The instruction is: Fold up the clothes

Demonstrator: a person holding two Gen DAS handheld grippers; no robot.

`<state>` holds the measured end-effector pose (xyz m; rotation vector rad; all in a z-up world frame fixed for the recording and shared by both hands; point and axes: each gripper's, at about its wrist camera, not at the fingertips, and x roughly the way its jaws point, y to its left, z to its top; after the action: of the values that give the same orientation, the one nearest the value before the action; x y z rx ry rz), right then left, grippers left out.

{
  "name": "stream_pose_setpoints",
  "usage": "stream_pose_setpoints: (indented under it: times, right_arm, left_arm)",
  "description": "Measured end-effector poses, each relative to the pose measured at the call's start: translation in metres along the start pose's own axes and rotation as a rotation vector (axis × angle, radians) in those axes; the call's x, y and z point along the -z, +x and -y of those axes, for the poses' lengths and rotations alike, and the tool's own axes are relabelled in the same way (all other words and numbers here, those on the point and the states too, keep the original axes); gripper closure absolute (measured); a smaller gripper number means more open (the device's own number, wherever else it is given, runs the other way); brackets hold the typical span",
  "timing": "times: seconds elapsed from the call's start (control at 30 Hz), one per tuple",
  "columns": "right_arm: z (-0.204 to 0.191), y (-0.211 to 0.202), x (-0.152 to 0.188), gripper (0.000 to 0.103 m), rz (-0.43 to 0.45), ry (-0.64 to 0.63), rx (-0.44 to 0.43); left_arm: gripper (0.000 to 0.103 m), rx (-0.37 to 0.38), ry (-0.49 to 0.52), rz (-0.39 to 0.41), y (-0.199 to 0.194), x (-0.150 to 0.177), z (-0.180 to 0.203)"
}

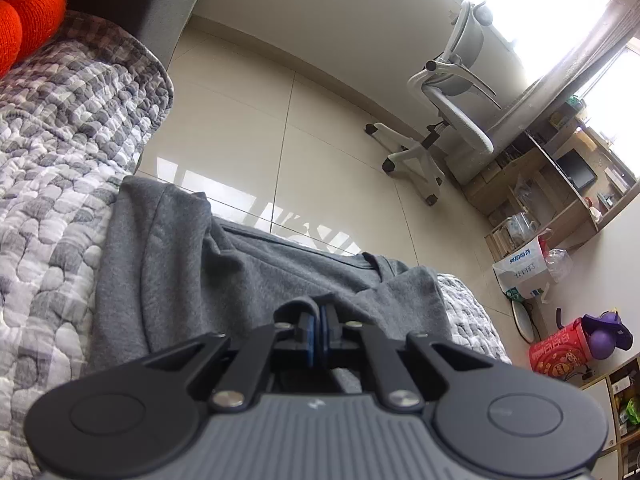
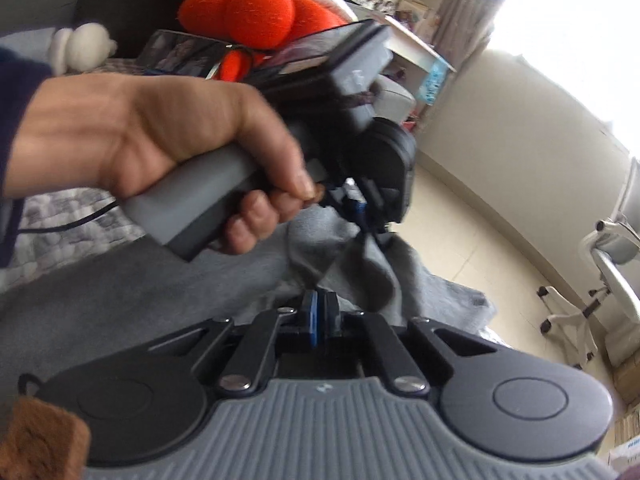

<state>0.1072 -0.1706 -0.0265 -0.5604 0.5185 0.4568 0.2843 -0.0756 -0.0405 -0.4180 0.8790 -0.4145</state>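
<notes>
On the quilt (image 1: 60,184), a grey-and-white checked one covering the bed, lies the grey shirt (image 1: 224,280), spread toward the bed's edge with its collar near the drop to the tiled floor (image 1: 320,120); the left gripper (image 1: 319,320) sits low over the shirt, its blue pads pressed together with a fold of grey cloth bunched up around the tips, so it is pinching the shirt; from the right wrist view the same tool (image 2: 362,210) shows with a hand (image 2: 160,148) wrapped round its grey handle, and a peak of shirt (image 2: 344,256) hangs pulled up from its tips; the right gripper (image 2: 320,312) has its pads closed tight as well, right against the rumpled cloth just below the other tool, though whether cloth is caught between them I cannot tell; the two tools are near each other over the same raised part of the shirt; an orange plush (image 2: 256,12) rests at the head of the bed behind the hand; an office chair (image 1: 448,112) stands well apart on the floor beside a wooden shelf (image 1: 560,176).
</notes>
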Motion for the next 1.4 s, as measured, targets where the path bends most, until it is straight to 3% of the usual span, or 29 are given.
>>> stream_pose_setpoints:
  times: [0.1, 0.23, 0.33, 0.47, 0.53, 0.57, 0.6, 0.73, 0.8, 0.87, 1.07, 1.23, 1.3, 1.33, 1.4]
  right_arm:
    - [0.007, 0.005, -0.001, 0.101, -0.018, 0.043, 0.029]
    - [0.033, 0.004, -0.006, 0.085, 0.017, 0.208, 0.056]
    - [0.047, 0.012, 0.001, 0.075, -0.008, 0.353, 0.042]
    - [0.051, 0.030, 0.011, 0.075, -0.103, 0.465, 0.012]
    - [0.048, 0.031, 0.012, 0.091, -0.122, 0.464, 0.008]
    - [0.045, 0.027, 0.010, 0.092, -0.108, 0.443, 0.019]
    - [0.044, 0.022, 0.008, 0.101, -0.083, 0.435, 0.025]
    - [0.062, -0.002, 0.004, 0.102, 0.042, 0.536, -0.069]
    - [0.067, 0.005, 0.010, 0.102, -0.004, 0.560, -0.124]
    - [0.063, 0.012, 0.013, 0.101, -0.065, 0.539, -0.094]
    - [0.051, 0.009, -0.002, 0.072, -0.009, 0.522, -0.075]
    - [0.063, 0.034, 0.011, 0.073, -0.115, 0.692, -0.056]
    - [0.067, 0.037, 0.014, 0.079, -0.124, 0.743, -0.057]
    - [0.068, 0.034, 0.015, 0.088, -0.116, 0.760, -0.056]
    - [0.066, 0.027, 0.012, 0.091, -0.085, 0.743, -0.049]
  left_arm:
    - [0.099, -0.002, -0.012, -0.009, 0.003, 0.000, -0.003]
    - [0.099, 0.014, -0.012, -0.011, 0.003, 0.001, -0.002]
    - [0.099, 0.025, -0.020, -0.008, 0.004, 0.001, -0.001]
    - [0.099, 0.025, -0.024, -0.009, 0.006, 0.000, -0.003]
    - [0.099, 0.023, -0.032, -0.011, 0.006, 0.000, -0.005]
    - [0.099, 0.024, -0.037, -0.010, 0.006, -0.001, -0.007]
    - [0.099, 0.026, -0.042, -0.010, 0.006, -0.001, -0.008]
    - [0.099, 0.050, -0.063, -0.010, 0.004, -0.003, -0.011]
    - [0.099, 0.062, -0.079, -0.020, 0.005, -0.003, -0.014]
    - [0.099, 0.066, -0.086, -0.027, 0.006, -0.002, -0.014]
    - [0.099, 0.063, -0.071, -0.026, 0.009, -0.002, -0.010]
    - [0.099, 0.050, -0.050, -0.028, 0.011, -0.001, -0.010]
    - [0.099, 0.045, -0.051, -0.027, 0.011, -0.001, -0.010]
    - [0.099, 0.042, -0.051, -0.027, 0.012, -0.001, -0.011]
    - [0.099, 0.041, -0.052, -0.026, 0.012, -0.001, -0.012]
